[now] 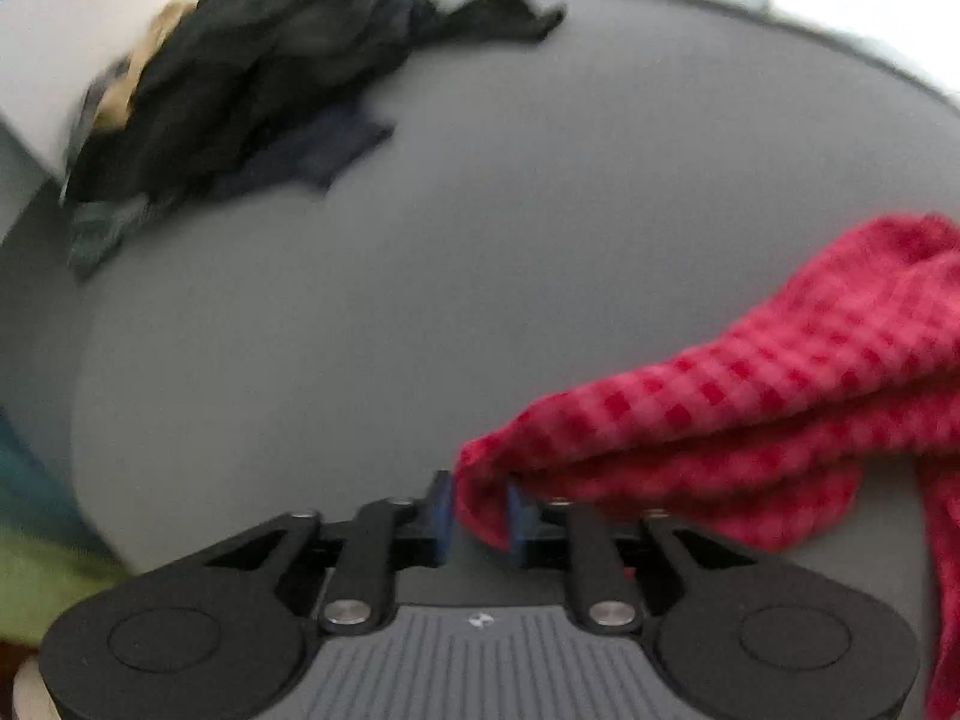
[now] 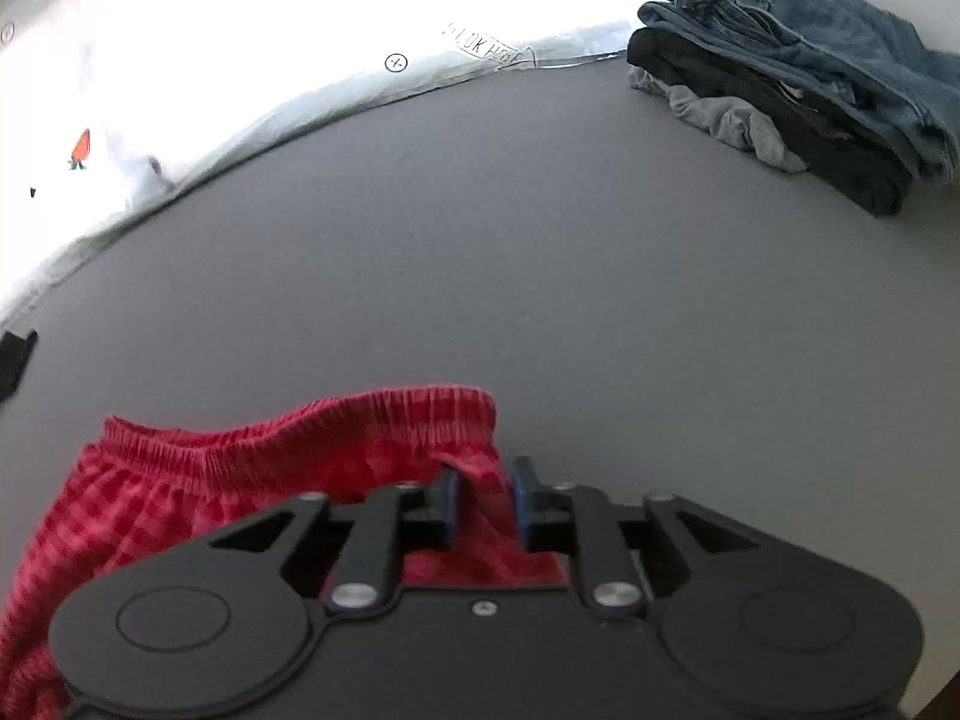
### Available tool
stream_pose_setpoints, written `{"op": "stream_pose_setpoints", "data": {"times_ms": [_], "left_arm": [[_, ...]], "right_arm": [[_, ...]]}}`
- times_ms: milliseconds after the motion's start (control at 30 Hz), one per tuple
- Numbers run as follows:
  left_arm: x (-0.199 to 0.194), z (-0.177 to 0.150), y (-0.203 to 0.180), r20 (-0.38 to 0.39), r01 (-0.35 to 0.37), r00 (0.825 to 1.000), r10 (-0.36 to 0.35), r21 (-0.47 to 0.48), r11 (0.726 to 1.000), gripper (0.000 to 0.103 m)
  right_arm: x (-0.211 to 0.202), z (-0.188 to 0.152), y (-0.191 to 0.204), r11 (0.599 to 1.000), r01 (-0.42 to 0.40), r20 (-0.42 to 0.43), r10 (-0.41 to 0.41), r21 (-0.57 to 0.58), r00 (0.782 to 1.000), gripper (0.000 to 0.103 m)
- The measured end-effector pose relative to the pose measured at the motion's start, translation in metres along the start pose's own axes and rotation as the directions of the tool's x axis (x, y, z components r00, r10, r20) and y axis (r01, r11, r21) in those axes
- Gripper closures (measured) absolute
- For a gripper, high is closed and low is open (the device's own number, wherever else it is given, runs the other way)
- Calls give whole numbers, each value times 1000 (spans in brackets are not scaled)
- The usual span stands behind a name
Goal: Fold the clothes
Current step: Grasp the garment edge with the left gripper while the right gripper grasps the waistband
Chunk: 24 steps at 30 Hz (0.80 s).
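Observation:
A pair of red checked shorts (image 1: 750, 396) hangs between both grippers over the grey table (image 1: 480, 240). My left gripper (image 1: 479, 507) is shut on a corner of the fabric, which trails off to the right in the left wrist view. In the right wrist view the shorts (image 2: 210, 480) show their gathered elastic waistband (image 2: 312, 420), and my right gripper (image 2: 485, 501) is shut on the cloth just below its right end. The rest of the garment spreads left and under that gripper's body.
A loose heap of dark clothes (image 1: 240, 90) lies at the table's far left by a white wall. A folded stack of jeans and dark garments (image 2: 798, 78) sits at the far right. A white printed sheet (image 2: 180, 90) borders the table's far edge.

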<state>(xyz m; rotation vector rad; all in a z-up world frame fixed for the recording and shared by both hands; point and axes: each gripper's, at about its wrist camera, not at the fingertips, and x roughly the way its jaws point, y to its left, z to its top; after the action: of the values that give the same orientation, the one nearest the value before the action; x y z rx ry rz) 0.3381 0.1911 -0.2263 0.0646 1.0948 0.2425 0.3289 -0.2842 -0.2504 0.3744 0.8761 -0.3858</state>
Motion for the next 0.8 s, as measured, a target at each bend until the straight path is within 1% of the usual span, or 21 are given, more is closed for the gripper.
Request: {"op": "stream_pose_setpoints", "data": {"times_ms": [33, 100, 133, 167, 200, 300, 367, 400, 500, 533, 567, 600, 667, 700, 767, 800], "left_arm": [[-2, 3, 0, 18, 14, 1000, -14, 8, 1000, 71], [-6, 18, -2, 76, 53, 996, -54, 21, 998, 55], [-8, 29, -5, 111, 78, 990, -81, 35, 996, 51], [-12, 35, -7, 141, 100, 984, -107, 56, 993, 45], [-18, 41, -13, 173, 119, 976, -133, 88, 989, 38], [-31, 63, -33, 244, 172, 945, -217, 192, 966, 26], [-36, 80, -44, 274, 213, 921, -278, 245, 946, 23], [-37, 88, -48, 281, 236, 910, -305, 253, 938, 22], [-35, 108, -60, 267, 360, 867, -420, 245, 900, 21], [-30, 114, -69, 237, 414, 848, -473, 259, 873, 21], [-25, 118, -81, 208, 445, 835, -509, 288, 848, 21], [-20, 121, -96, 185, 457, 829, -528, 321, 830, 21], [-6, 124, -132, 152, 455, 826, -543, 392, 800, 21], [2, 124, -150, 124, 462, 822, -556, 426, 777, 21], [16, 124, -180, 67, 485, 812, -579, 474, 735, 21], [22, 124, -191, 39, 502, 804, -593, 491, 712, 21]], "right_arm": [[-1, 1, -1, 1000, 4, 4, -4, 2, 1000, 75], [-3, 6, -5, 1000, 5, 5, -5, 12, 1000, 70], [-4, 6, -6, 1000, 6, 6, -6, 19, 1000, 67], [-4, 8, -6, 1000, 4, 6, -4, 20, 1000, 64], [-5, 9, -6, 1000, 2, 5, -2, 21, 1000, 62], [-4, 9, -5, 1000, -6, 6, 6, 15, 1000, 57], [-5, 8, -7, 999, -22, 8, 22, 23, 1000, 56], [-5, 7, -8, 999, -33, 8, 33, 32, 999, 56], [-5, 6, -11, 995, -74, 11, 74, 73, 997, 52], [-5, 5, -12, 992, -92, 13, 91, 92, 996, 52], [-4, 5, -12, 989, -104, 13, 103, 108, 995, 52], [-2, 5, -12, 986, -115, 13, 114, 124, 993, 51], [0, 5, -12, 978, -136, 14, 136, 155, 991, 51], [3, 6, -11, 978, -135, 9, 135, 161, 991, 51], [8, 8, -9, 984, -106, -1, 107, 144, 994, 51], [11, 9, -7, 988, -89, -5, 90, 128, 996, 51]]}}
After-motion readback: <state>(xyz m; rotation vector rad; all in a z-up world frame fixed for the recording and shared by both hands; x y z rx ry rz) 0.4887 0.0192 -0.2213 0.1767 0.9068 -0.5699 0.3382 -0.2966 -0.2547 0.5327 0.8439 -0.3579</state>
